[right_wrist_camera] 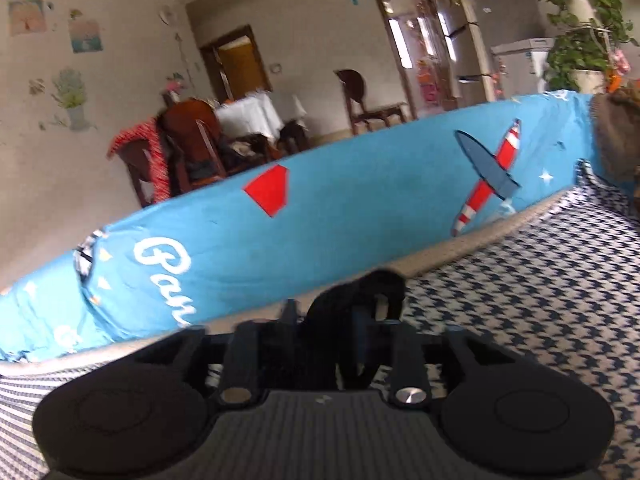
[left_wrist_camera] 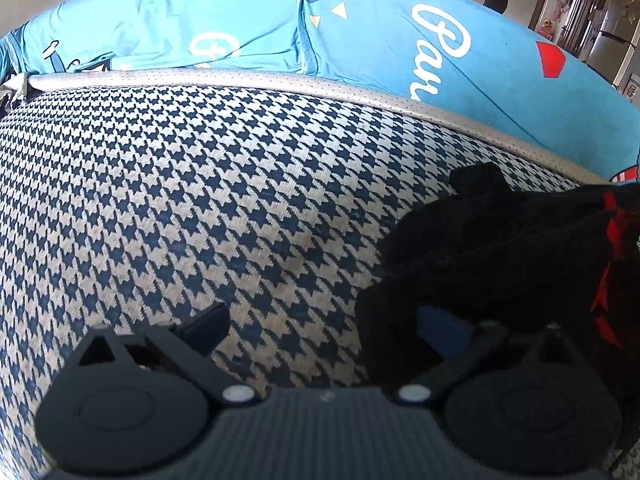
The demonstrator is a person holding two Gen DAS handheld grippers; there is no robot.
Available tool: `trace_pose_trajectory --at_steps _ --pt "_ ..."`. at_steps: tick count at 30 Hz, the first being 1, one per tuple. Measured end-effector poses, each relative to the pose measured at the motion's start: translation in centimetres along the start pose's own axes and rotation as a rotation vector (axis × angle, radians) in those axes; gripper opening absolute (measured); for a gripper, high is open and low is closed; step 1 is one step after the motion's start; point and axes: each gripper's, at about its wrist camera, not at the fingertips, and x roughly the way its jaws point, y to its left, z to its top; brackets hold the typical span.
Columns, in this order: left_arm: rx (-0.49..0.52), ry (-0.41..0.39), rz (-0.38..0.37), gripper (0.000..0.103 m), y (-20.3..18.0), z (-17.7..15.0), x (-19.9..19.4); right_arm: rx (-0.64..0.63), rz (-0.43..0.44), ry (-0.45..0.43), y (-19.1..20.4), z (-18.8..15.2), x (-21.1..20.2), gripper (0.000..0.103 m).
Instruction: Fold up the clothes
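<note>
Garment, black knitted fabric with red markings, heaped at right on houndstooth sofa cushion, awaiting folding. Left tongs released, spread to take its near edge; right tongs parted around a black fold, grip uncertain.

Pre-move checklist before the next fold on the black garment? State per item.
1. Left gripper open: ok.
2. Black garment between the left gripper's fingers: not ok, its edge only covers one finger.
3. Cloth between the right gripper fingers: ok.
4. Right gripper's pads pressing on the cloth: cannot tell.
5. Garment flat on the houndstooth cushion: not ok, bunched.
</note>
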Motion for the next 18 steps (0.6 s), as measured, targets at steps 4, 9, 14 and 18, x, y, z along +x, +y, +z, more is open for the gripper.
trace_pose_trajectory --at_steps 4,9,14,18 --pt "0.019 0.011 -0.005 0.103 -0.7 -0.4 0.3 0.014 -0.004 -0.013 -0.7 0.1 -0.7 0.055" --pt "0.042 0.016 0.0 0.103 -1.4 -1.1 0.5 0.01 0.083 -0.007 -0.5 -0.1 -1.4 0.055" --pt "0.06 0.026 -0.017 0.103 -1.6 -1.3 0.4 -0.056 0.232 0.078 1.9 -1.3 -0.9 0.055" --pt "0.084 0.04 -0.061 0.103 -1.6 -1.5 0.1 -0.118 0.334 0.156 4.3 -2.8 -0.4 0.055"
